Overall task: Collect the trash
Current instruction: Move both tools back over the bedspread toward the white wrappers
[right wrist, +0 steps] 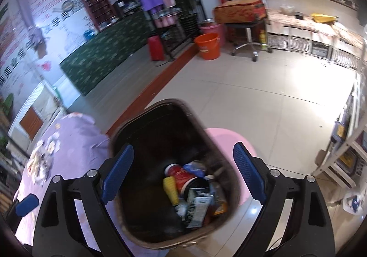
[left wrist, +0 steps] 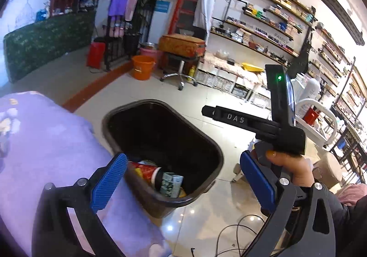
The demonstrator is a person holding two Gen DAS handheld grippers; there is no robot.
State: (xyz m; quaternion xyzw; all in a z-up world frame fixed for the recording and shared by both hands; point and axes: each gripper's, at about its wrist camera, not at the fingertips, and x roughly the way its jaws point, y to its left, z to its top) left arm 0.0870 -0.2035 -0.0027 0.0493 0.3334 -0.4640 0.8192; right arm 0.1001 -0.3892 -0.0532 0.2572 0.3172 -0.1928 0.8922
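Note:
A dark brown bin (left wrist: 213,153) stands on the floor beside a purple-clothed table (left wrist: 45,142). Trash lies at its bottom: a red can (right wrist: 181,176), a yellow piece (right wrist: 170,190), a green-and-white carton (right wrist: 198,206) and a blue wrapper (right wrist: 195,168). My left gripper (left wrist: 183,181) hangs open above the bin's near rim with nothing between its blue pads (left wrist: 109,184). My right gripper (right wrist: 183,174) is also open over the bin (right wrist: 220,142) and holds nothing. In the left wrist view a hand (left wrist: 291,167) grips the right tool, to the bin's right.
A pink stool (right wrist: 231,137) sits against the bin's right side. An orange bucket (left wrist: 142,66) and a wheeled stool (left wrist: 179,73) carrying a box stand further back. Black cables (left wrist: 231,238) lie on the tiled floor. Shelves line the right wall.

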